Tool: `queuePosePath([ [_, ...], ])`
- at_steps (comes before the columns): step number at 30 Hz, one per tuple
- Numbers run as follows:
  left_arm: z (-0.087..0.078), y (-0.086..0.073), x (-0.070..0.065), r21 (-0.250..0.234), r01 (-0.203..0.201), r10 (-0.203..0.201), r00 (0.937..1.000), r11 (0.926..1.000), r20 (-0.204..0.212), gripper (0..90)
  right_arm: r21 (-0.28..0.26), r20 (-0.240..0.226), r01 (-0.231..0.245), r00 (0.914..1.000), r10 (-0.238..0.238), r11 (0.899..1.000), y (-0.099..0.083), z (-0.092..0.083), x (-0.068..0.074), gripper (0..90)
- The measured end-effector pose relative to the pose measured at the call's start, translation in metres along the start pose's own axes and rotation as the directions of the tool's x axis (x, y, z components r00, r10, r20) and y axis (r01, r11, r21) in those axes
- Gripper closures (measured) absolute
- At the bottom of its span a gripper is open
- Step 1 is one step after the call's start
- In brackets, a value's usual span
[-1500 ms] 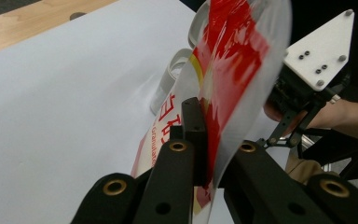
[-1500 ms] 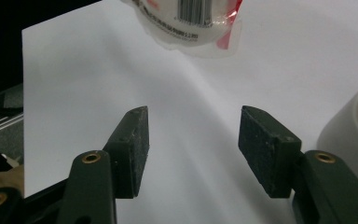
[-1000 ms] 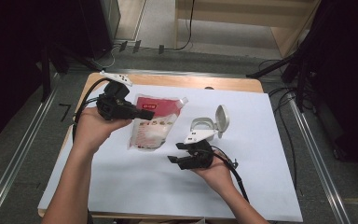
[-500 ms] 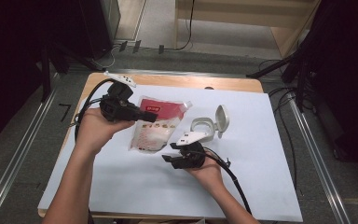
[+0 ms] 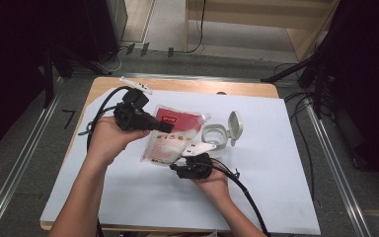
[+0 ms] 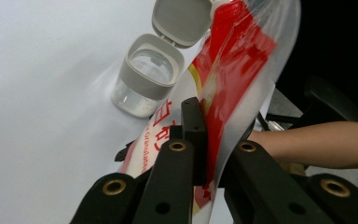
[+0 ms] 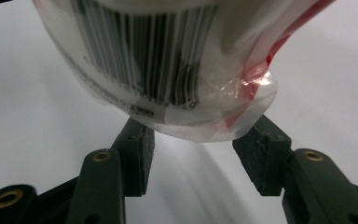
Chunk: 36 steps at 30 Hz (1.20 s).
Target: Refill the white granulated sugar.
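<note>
Left gripper (image 5: 170, 127) clamping red-and-clear pouch (image 5: 170, 139), holding it tilted beside open-lidded jar (image 5: 216, 136). Right gripper (image 7: 193, 161) jaws closing in, part-open, pouch corner between, pads not pressing.

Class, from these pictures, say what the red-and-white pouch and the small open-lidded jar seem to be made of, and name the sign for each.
Pouch: thin glossy plastic film, probably; it bends, wrinkles and shines, with clear edges around printed red and white panels.
Jar: see-through body, clear plastic or glass, hard to tell which; its grey collar and hinged lid look like matte moulded plastic.

From my right gripper view the pouch (image 7: 168, 60) runs off the top edge, its barcode print blurred.
</note>
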<state>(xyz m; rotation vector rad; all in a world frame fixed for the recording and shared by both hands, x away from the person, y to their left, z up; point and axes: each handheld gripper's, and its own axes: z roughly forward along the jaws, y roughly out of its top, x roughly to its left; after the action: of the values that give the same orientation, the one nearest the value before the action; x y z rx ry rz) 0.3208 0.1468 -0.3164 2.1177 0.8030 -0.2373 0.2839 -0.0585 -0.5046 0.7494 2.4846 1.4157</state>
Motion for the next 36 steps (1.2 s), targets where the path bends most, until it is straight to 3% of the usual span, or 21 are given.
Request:
queuePosePath([
  [4,-0.001,0.000,0.002,-0.008,0.028,-0.028,0.9995,0.9996,0.017,90.0,-0.026,0.014,0.011,0.9998,-0.010,1.000,-0.001,0.001,0.002,49.6],
  [7,-0.003,-0.001,0.006,-0.021,0.066,-0.066,0.9975,0.9976,0.028,90.0,-0.044,-0.004,0.014,0.9999,-0.014,0.999,0.000,0.001,0.005,48.2],
  [11,0.001,-0.001,0.006,-0.017,0.070,-0.070,0.9975,0.9974,0.009,90.0,-0.043,-0.008,0.039,0.9992,-0.039,0.998,0.000,0.002,0.013,46.0],
  [13,0.003,0.000,0.005,-0.021,0.070,-0.070,0.9975,0.9973,0.005,90.0,-0.055,-0.016,0.014,0.9998,-0.015,0.998,0.000,0.003,0.014,44.0],
  [18,0.006,0.000,0.004,-0.046,0.075,-0.074,0.9971,0.9961,0.016,90.0,-0.059,-0.054,-0.027,0.9982,0.024,0.998,0.001,0.001,0.015,49.1],
  [21,0.009,0.001,0.004,-0.058,0.061,-0.061,0.9981,0.9965,-0.002,90.0,-0.056,-0.070,-0.055,0.9963,0.051,0.997,0.002,-0.002,0.016,49.9],
  [26,0.022,0.001,0.002,0.015,-0.001,0.002,0.9985,0.9999,-0.054,88.0,-0.032,-0.085,-0.072,0.9940,0.069,0.997,0.000,-0.004,0.018,50.6],
  [31,0.031,0.000,-0.002,0.091,-0.069,0.076,0.9942,0.9934,-0.076,83.7,-0.046,-0.099,-0.098,0.9908,0.093,0.994,0.000,-0.008,0.015,51.7],
  [33,0.036,-0.002,0.002,0.136,-0.058,0.068,0.9951,0.9890,-0.071,79.0,-0.043,-0.102,-0.103,0.9899,0.098,0.994,0.001,-0.009,0.015,52.4],
  [35,0.037,-0.002,0.003,0.144,-0.018,0.026,0.9984,0.9894,-0.051,82.6,-0.032,-0.100,-0.098,0.9905,0.095,0.995,0.001,-0.010,0.015,52.5],
  [36,0.038,-0.002,0.002,0.143,-0.016,0.024,0.9984,0.9895,-0.050,85.9,-0.033,-0.102,-0.101,0.9900,0.097,0.994,0.001,-0.010,0.014,52.2],
])
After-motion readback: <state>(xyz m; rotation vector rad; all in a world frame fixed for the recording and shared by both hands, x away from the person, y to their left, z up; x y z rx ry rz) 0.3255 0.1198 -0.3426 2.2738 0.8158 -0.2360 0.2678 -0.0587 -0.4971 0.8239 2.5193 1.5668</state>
